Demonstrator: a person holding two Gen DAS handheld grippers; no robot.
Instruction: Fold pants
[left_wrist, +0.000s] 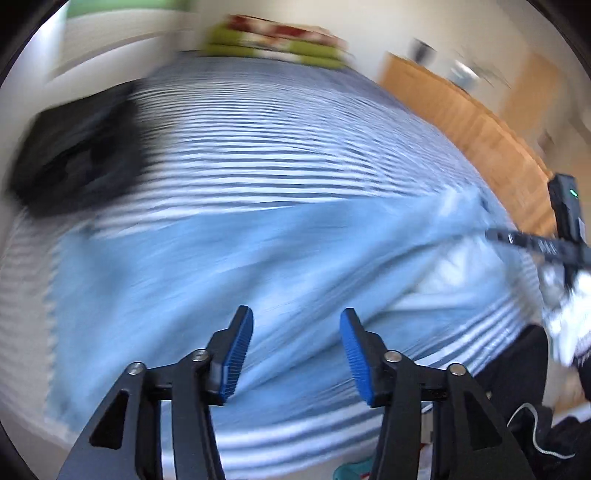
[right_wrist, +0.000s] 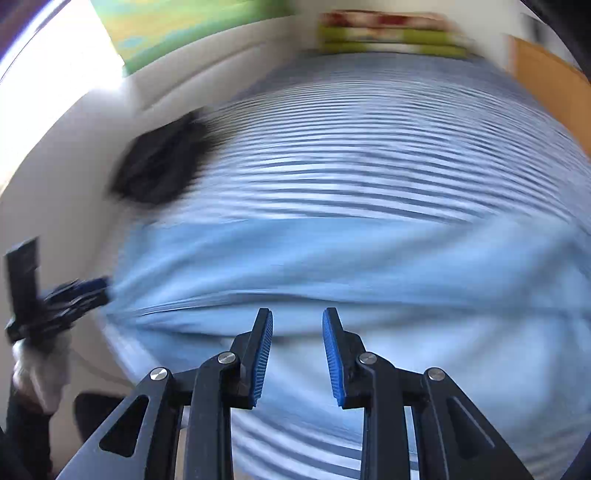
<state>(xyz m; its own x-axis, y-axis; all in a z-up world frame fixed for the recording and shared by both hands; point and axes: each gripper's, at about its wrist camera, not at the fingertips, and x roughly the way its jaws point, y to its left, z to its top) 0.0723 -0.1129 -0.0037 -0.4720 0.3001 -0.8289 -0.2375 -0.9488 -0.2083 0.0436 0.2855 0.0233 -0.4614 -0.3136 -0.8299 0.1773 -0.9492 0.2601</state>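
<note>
Two grippers, left gripper (left_wrist: 296, 332) and right gripper (right_wrist: 297, 332), hover with fingers parted and holding nothing over light-blue pants (left_wrist: 229, 266) spread along the near edge of the striped bed (left_wrist: 295, 147).

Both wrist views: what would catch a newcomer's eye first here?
The wide pale blue fabric pants sprawl across the blue-and-white striped bedcover, filling the near half of both views. A dark black garment heap sits at the bed's far left edge, and both pictures are heavily motion-blurred.
</note>
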